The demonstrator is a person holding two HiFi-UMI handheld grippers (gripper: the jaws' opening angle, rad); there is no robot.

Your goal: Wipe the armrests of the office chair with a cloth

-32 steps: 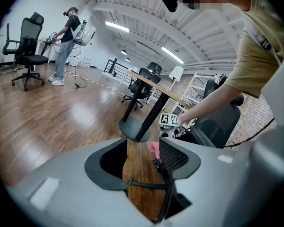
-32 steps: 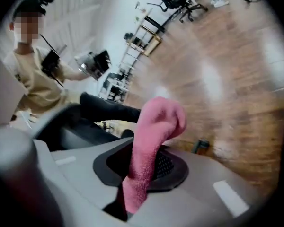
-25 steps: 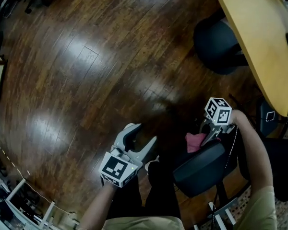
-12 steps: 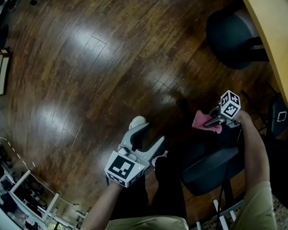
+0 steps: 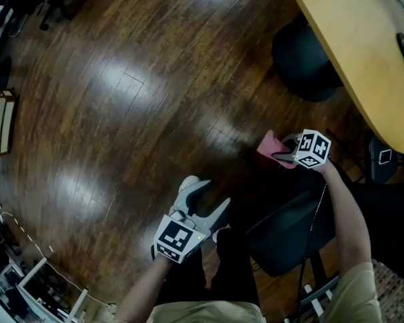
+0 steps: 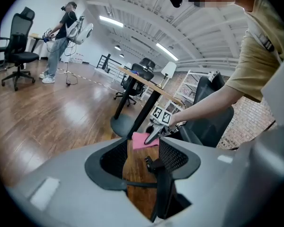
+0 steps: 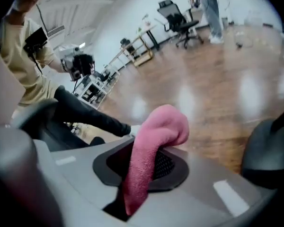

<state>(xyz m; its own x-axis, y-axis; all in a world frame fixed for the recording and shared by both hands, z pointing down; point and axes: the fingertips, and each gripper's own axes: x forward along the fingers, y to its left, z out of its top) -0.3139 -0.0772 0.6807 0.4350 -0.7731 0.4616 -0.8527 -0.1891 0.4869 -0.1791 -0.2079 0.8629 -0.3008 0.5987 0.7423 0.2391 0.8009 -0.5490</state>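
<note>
Dark glossy wood floor [image 5: 121,99] filled most of the head view. A yellow-topped bench [image 5: 350,39] sat at 1 to 2 o'clock, with a second dark chair [image 5: 303,59] tucked against it.

- Office chair [image 5: 289,227]: at 4 to 5 o'clock, directly under the person's right forearm. Black, back and seat only partly readable. No armrest could be picked out with certainty from above.
- Right gripper [image 5: 286,155]: at about 3 o'clock, just beyond the chair's top edge. Its fingers [image 7: 175,167] pinched the pink cloth [image 5: 273,147]. In the right gripper view, the cloth [image 7: 151,160] ran up the slot between them and bulged out past the tips in a rounded fold.
- Left gripper [image 5: 207,194]: at 6 o'clock, over the floor and well apart from chair and cloth. Its fingers [image 6: 109,160] were spread with nothing gripped; only floor and the far-off cloth showed through the gap.

Step in hand, as judged: bringing the cloth to an armrest. No contact with the chair could be confirmed, so wiping looked not yet begun.

Next move, as judged: lower the bulging fold flat onto the arm pad, then stroke along its length while keeping the pinch firm. The loose fold might roll or slip out under drag. The free left gripper could steady the chair if it swivels.
</note>
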